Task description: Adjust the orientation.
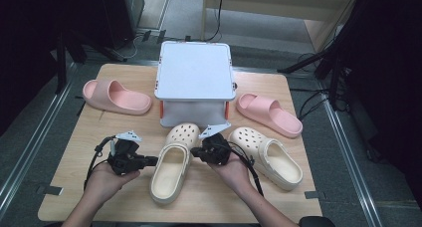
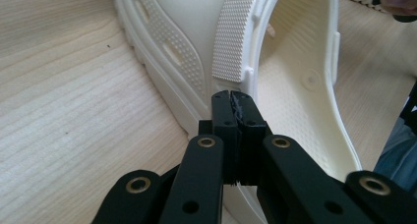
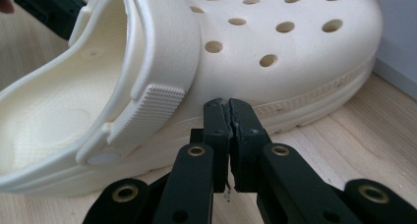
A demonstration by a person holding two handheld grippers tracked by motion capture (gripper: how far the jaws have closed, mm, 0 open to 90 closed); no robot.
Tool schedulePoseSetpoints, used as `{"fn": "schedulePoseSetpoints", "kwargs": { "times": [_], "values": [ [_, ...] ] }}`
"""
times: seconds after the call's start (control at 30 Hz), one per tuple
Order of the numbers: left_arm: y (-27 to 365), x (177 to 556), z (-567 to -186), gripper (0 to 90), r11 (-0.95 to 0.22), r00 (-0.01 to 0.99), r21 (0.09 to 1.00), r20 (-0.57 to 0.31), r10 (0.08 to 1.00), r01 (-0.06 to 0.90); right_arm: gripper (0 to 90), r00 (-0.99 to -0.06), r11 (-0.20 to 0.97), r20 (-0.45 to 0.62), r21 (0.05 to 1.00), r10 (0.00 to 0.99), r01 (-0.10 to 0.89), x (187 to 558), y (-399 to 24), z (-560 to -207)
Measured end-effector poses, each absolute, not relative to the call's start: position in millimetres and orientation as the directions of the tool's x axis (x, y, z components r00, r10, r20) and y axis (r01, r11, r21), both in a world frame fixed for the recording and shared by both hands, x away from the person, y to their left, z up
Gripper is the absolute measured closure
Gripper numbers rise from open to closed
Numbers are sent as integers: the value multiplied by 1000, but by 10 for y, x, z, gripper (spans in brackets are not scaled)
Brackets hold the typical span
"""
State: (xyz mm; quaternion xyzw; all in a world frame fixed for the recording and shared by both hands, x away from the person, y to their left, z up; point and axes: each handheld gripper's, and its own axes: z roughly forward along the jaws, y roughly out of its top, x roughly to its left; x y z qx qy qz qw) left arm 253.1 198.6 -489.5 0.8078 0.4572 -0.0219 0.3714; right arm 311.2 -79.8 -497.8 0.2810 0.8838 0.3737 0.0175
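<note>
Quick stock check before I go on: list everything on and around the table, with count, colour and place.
Clogs: two, cream; left clog at front centre between the claws, right clog to its right.
Slides: two, pink; left slide at far left, right slide at far right.
Storage box: one, white lid, orange latches, far centre.
Table: one, light wood.
Left claw: black, shut, tips at the left clog's side.
Right claw: black, shut, at the same clog's other side.
</note>
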Motion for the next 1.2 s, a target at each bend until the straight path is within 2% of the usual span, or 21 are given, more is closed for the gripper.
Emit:
{"fn": "schedulePoseSetpoints", "kwargs": {
  "times": [0.5, 0.7, 1.2],
  "values": [
    [1926, 2515, -4926, 887, -296, 583, 570, -425, 693, 766, 860, -828, 543, 203, 670, 523, 506, 3208, -830, -4983],
    [2008, 2545, -4878, 732, -290, 581, 579, -414, 701, 762, 819, -822, 516, 224, 684, 523, 515, 3218, -911, -4934],
    [2129, 2641, -4715, 517, -265, 621, 644, -419, 662, 718, 702, -805, 471, 245, 705, 540, 530, 3014, -1321, -4663]
  ]
}}
